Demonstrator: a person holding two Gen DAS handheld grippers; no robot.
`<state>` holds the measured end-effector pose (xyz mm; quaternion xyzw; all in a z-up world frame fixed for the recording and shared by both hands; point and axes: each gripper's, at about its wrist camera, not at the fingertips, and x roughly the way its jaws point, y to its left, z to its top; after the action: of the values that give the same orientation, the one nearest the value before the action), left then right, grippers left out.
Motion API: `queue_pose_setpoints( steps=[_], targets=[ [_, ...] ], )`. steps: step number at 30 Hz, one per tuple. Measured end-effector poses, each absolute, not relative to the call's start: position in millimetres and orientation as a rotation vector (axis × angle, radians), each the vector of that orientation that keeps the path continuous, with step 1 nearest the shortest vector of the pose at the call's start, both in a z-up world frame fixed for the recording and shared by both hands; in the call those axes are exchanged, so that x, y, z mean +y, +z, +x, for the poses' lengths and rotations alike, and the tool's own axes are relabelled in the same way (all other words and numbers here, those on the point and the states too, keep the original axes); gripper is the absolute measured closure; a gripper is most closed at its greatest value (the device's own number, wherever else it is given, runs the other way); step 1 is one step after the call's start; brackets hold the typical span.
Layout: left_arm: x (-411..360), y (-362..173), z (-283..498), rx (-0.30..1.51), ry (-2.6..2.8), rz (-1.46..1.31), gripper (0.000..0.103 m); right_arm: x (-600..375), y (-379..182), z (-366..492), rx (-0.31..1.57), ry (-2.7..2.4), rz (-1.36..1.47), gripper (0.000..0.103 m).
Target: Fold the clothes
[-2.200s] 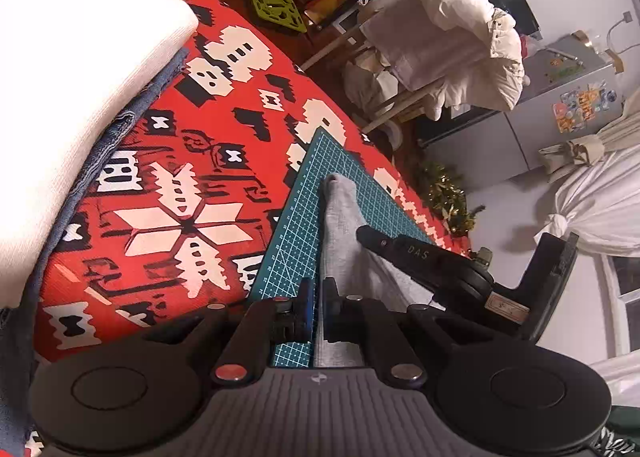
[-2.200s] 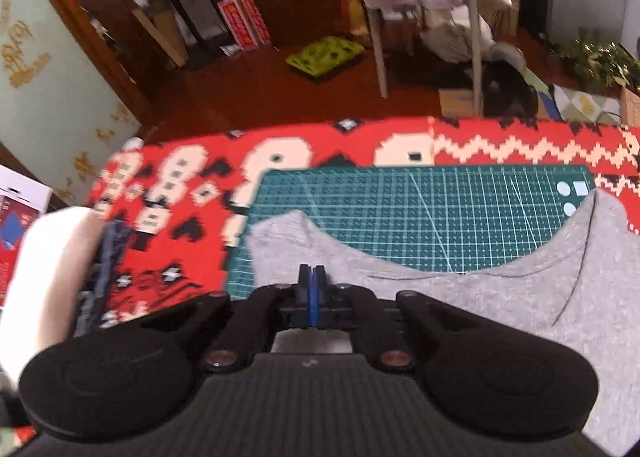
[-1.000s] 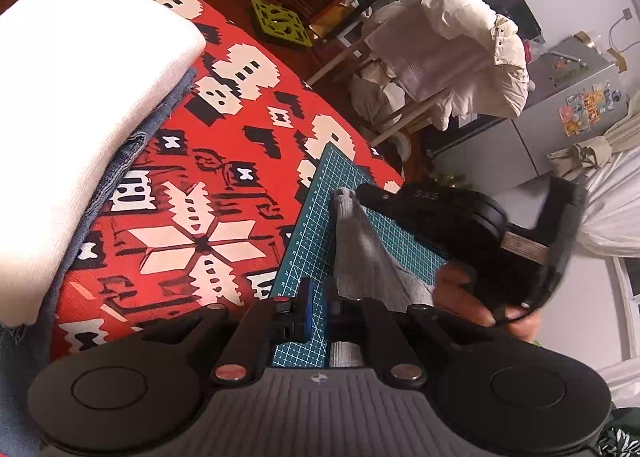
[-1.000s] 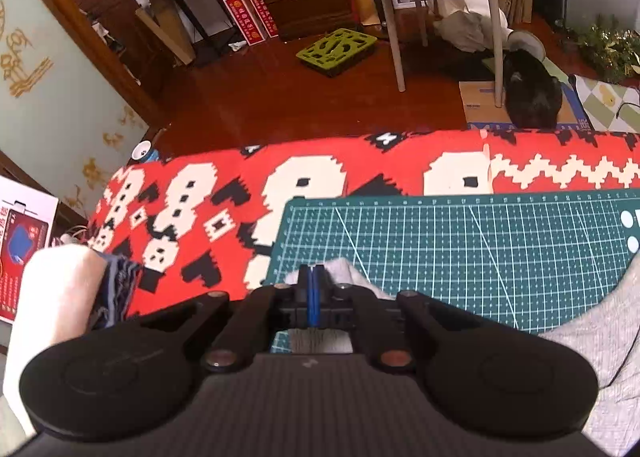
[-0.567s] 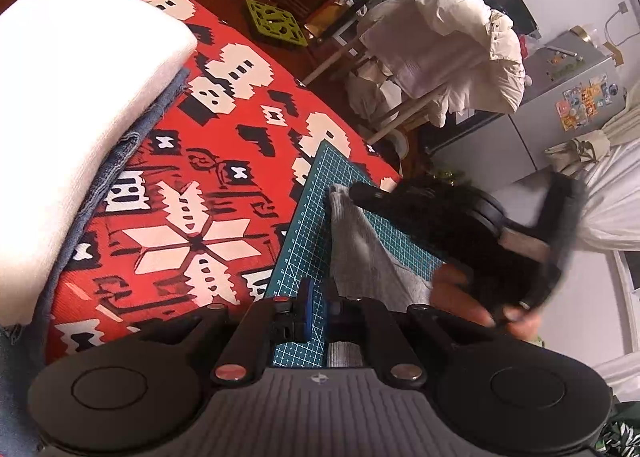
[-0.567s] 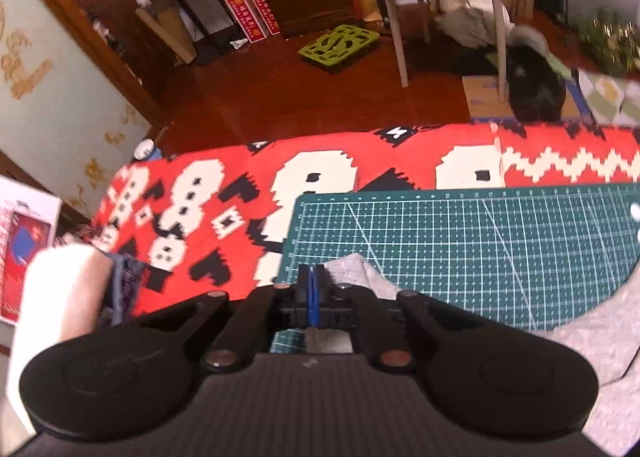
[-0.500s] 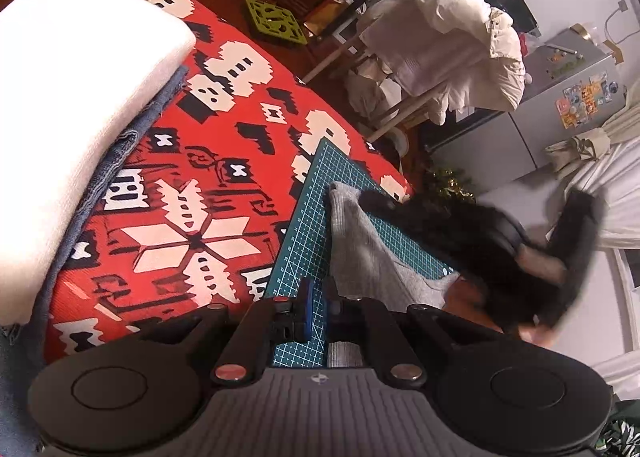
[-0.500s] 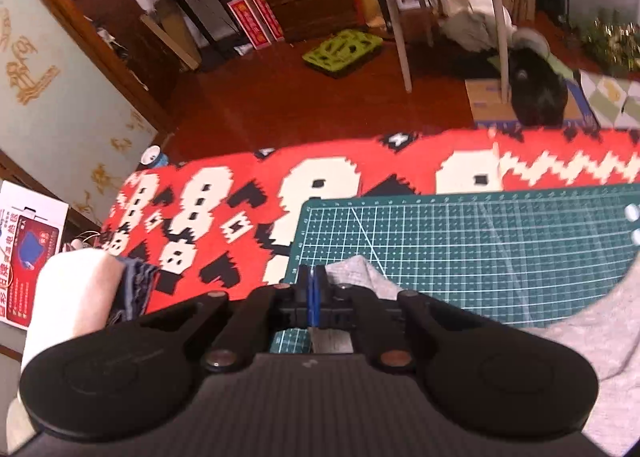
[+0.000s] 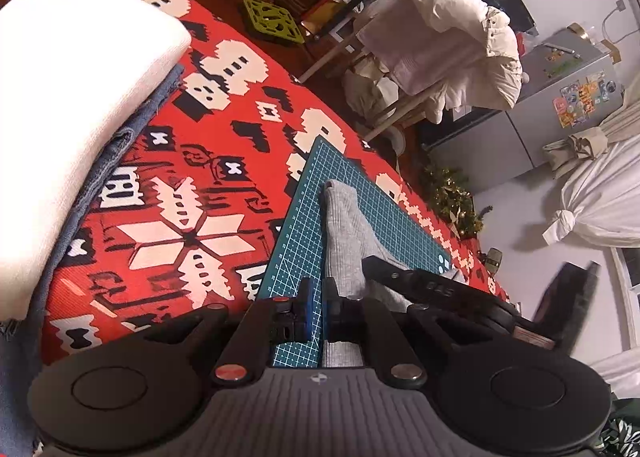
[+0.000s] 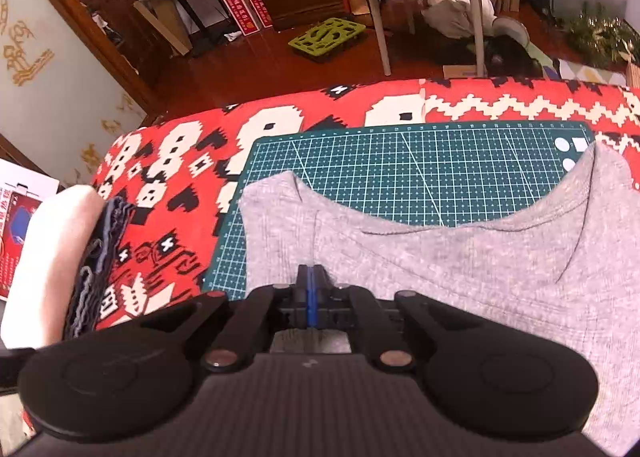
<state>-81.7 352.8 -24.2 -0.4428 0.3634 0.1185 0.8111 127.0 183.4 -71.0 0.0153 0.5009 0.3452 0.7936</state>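
Only grey garment (image 10: pixel 460 257) on green cutting mat (image 10: pixel 420 161).

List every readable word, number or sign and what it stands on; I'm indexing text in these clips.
"DAS", uncertain: raised letters on the right tongs' arm.
Red signs by the dresser: characters too small.
Fridge stickers: unreadable.
Cutting mat: ruler numbers too small.
Red box: print blurred.

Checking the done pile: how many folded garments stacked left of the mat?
2 visible: white folded garment on top, blue denim garment under it, on the red patterned cloth. More may be hidden beneath.
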Motion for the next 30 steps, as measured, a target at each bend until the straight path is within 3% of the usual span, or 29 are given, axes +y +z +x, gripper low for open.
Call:
queue_pose_setpoints(
  steps=[30],
  targets=[
    [344.2, -25.2, -77.1, 0.799, 0.187, -0.944, 0.099, 84.4, -57.5, 84.9, 1.066, 0.668, 0.043, 0.098]
  ],
)
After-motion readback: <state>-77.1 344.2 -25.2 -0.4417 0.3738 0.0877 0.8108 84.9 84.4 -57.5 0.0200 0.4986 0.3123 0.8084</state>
